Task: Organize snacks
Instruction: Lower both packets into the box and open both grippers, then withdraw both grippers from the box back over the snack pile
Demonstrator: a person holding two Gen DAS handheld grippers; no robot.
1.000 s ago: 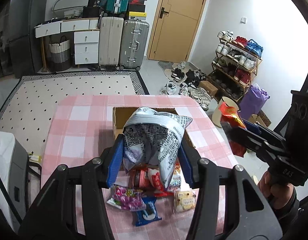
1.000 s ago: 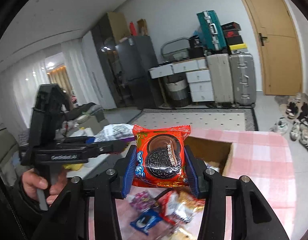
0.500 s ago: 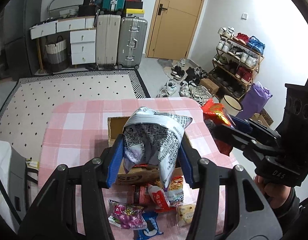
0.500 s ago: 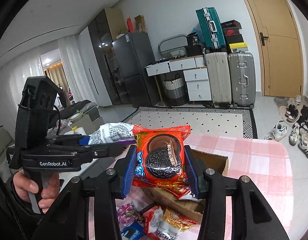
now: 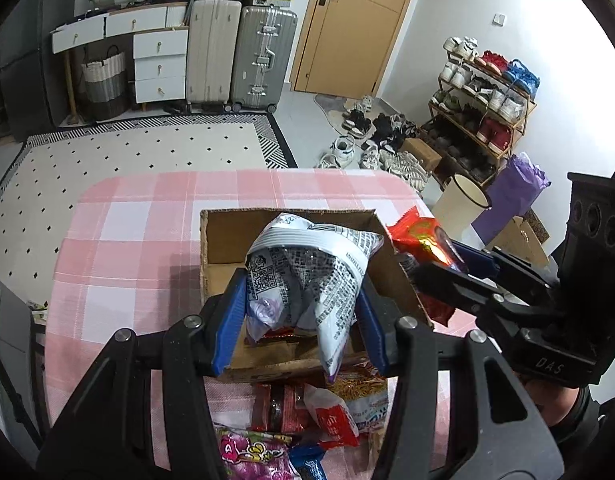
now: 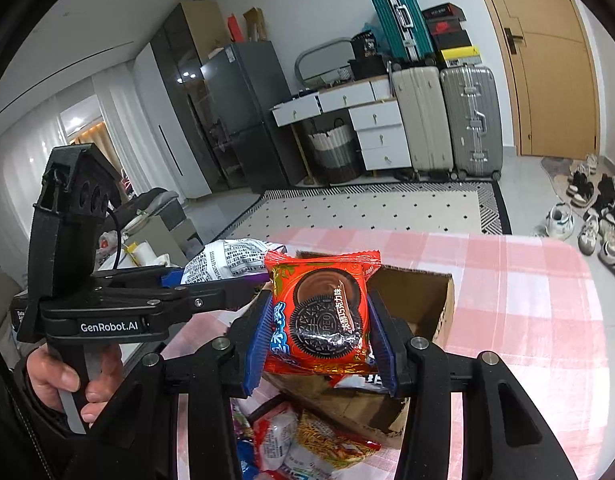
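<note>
My left gripper (image 5: 301,312) is shut on a white snack bag with black print (image 5: 307,276) and holds it over the open cardboard box (image 5: 227,240) on the pink checked table. My right gripper (image 6: 321,344) is shut on a red Oreo cookie pack (image 6: 321,312), held above the box's near right side (image 6: 423,300). In the left wrist view the red pack (image 5: 419,236) sits at the box's right rim. In the right wrist view the white bag (image 6: 227,260) shows to the left.
Several loose snack packs (image 5: 307,420) lie on the pink checked tablecloth (image 5: 127,260) in front of the box; they also show in the right wrist view (image 6: 307,444). Beyond the table are a patterned rug (image 5: 127,152), suitcases (image 5: 263,56) and a shoe rack (image 5: 487,100).
Both grippers have moved forward with their packs, from above the loose snacks to over the box. The box now lies right under the white bag.
</note>
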